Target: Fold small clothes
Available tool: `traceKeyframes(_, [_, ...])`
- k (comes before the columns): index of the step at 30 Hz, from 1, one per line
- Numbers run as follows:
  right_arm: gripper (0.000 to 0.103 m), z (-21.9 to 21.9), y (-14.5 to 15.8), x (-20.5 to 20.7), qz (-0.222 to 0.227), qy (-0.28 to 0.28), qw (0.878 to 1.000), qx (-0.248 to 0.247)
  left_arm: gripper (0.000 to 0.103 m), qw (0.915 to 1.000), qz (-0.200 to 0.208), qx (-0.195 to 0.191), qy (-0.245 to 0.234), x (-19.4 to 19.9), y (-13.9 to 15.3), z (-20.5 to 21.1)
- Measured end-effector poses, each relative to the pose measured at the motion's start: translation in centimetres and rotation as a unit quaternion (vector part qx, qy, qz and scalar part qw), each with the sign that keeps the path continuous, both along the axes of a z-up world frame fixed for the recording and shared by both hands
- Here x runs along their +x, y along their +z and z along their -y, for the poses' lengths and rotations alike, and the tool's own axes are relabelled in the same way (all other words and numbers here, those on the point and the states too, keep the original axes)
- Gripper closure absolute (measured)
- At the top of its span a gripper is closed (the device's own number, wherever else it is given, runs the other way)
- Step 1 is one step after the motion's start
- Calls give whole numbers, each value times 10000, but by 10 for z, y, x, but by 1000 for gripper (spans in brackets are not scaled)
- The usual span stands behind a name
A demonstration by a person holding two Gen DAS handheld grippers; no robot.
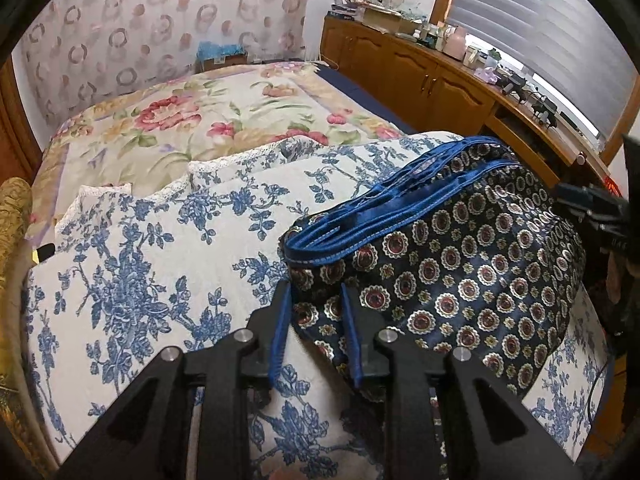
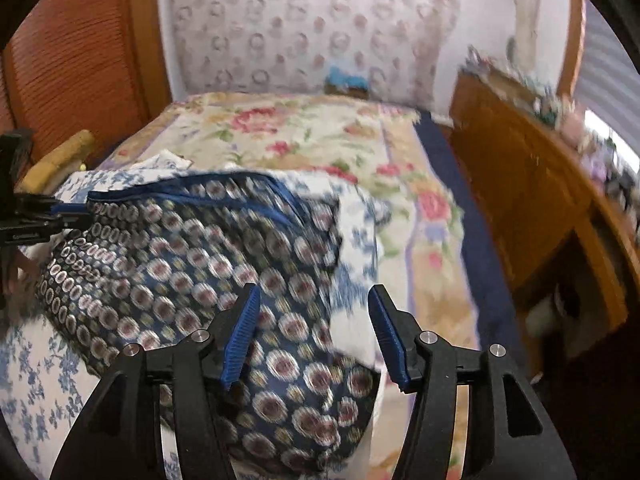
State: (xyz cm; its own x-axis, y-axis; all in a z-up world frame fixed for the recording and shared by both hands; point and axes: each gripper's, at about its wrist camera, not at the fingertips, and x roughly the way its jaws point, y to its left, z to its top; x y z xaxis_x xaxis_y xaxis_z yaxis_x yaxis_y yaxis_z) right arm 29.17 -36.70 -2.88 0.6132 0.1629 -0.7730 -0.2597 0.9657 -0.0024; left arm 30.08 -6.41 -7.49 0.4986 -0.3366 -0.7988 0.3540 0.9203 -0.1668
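A pair of dark navy shorts [image 1: 460, 264] with a medallion print and a blue waistband lies on the blue-and-white floral quilt [image 1: 160, 264]. My left gripper [image 1: 316, 292] has its jaws narrowly parted around the shorts' near edge, with cloth between the pads. In the right wrist view the shorts [image 2: 192, 264] look blurred. My right gripper [image 2: 314, 300] is open over their right edge, nothing held. The left gripper [image 2: 36, 216] shows at the far left, at the waistband end.
A floral bedspread [image 1: 208, 120] covers the bed beyond the quilt. A wooden cabinet [image 1: 432, 76] with clutter on top runs along the right, under a window with blinds. A wooden headboard [image 2: 80, 52] stands at the left.
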Motion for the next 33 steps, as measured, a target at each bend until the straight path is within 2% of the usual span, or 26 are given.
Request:
traceKeyframes(10, [46,5,-26,24,-421,26,9980,475,79,10000,-51,-14,17,8,-7,2])
traceKeyframes(19, [45,-7,-27,45,-432,397,9967,568,79,9999,-149,21,52,22,-7,8])
traceKeyframes(23, [57,-17,-28,48,-453,601,9959,505,79,9998,-165,-7,53,27,-7,11])
traceKeyframes(26, [70,-22,-28,45,-452,781,9948,475,79,9997,-208,-137,57,32,-7,11])
traceKeyframes(28, [83,-24,-28,42,-461,891,9937,505,79,9995,-229,-218,27,35,-8,12])
traceKeyframes(32, [93,-29,-28,35,-369,962,9936,469,80,9988,-263,-417,-61,38,-8,12])
traceKeyframes(33, [94,-31,-27,32,-319,973,9938,442,86,9985,-279,-470,-100,38,-8,13])
